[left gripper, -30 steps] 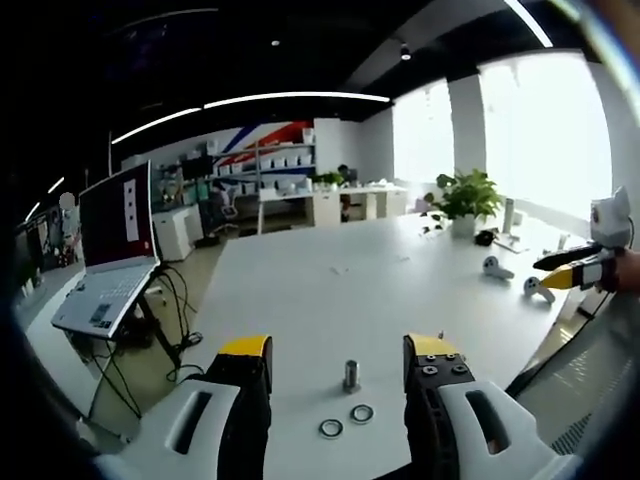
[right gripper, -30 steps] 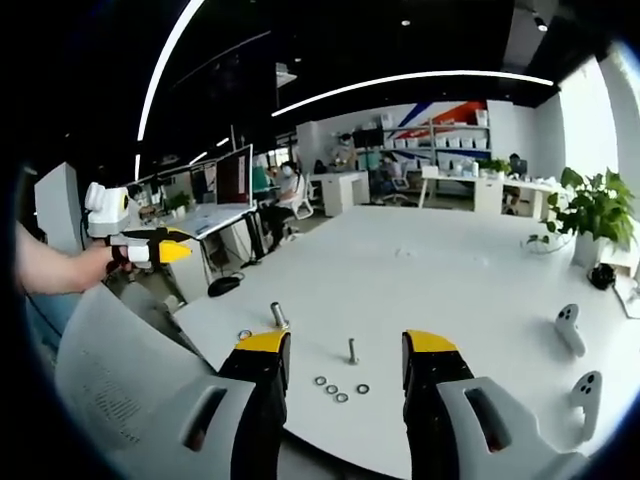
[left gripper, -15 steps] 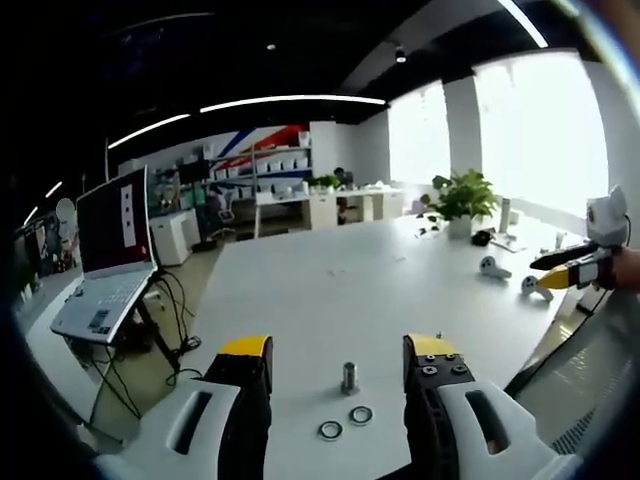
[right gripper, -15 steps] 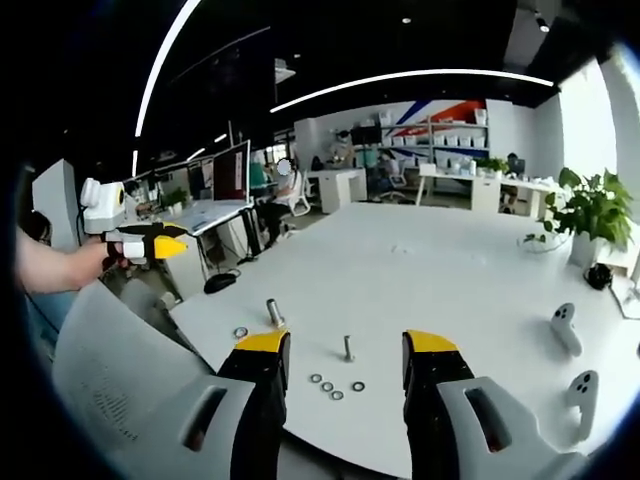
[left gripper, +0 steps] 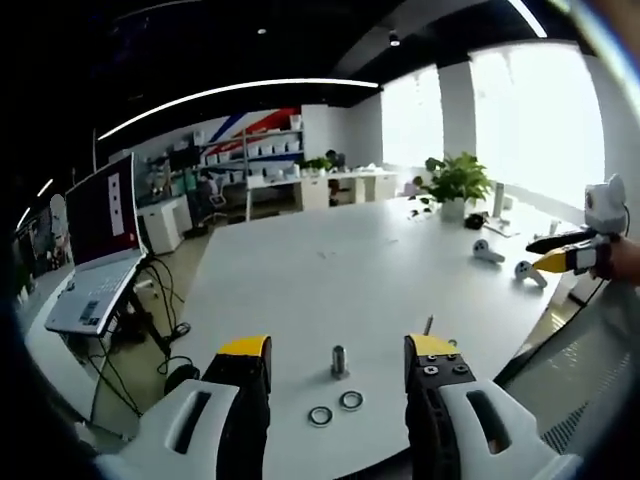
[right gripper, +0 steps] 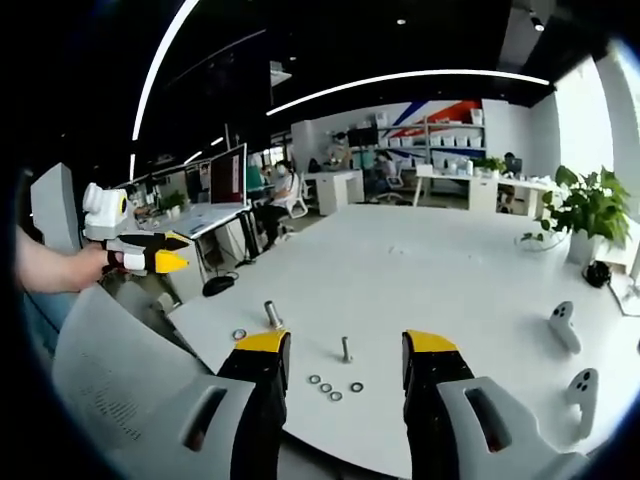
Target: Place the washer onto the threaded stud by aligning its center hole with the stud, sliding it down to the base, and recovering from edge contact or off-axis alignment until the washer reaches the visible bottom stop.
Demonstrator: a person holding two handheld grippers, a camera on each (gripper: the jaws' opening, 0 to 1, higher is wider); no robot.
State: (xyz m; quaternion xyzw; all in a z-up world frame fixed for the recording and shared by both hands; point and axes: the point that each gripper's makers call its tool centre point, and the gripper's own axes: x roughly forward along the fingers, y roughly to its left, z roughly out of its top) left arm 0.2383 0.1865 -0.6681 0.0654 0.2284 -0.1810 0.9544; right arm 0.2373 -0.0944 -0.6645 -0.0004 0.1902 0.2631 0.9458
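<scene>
Two washers (left gripper: pixel 335 408) lie flat on the white bench (left gripper: pixel 330 280) in the left gripper view, just in front of a short thick stud (left gripper: pixel 339 360) that stands upright between the jaws of the left tool (left gripper: pixel 336 350); those jaws are spread wide and hold nothing. A thin pin (left gripper: pixel 428 325) stands farther off, beside the right jaw tip. At the far right of that view the right tool (left gripper: pixel 570 255) hangs in a hand (left gripper: pixel 622 262) above the bench edge, well apart from the parts. In the right gripper view the right tool (right gripper: pixel 344 345) is likewise spread and empty, and between its jaws a slim stud (right gripper: pixel 346 349) stands upright with three washers (right gripper: pixel 335 387) in a loose row on the bench just before it. To the left a thicker post (right gripper: pixel 271 315) stands with one more washer (right gripper: pixel 239 334) beside it. The left tool (right gripper: pixel 150 252) shows at the left edge, held up off the bench by a hand (right gripper: pixel 85 268). Two white controllers (right gripper: pixel 572 350) lie at the right, a potted plant (right gripper: pixel 590 205) behind them. No washer sits on any stud.
</scene>
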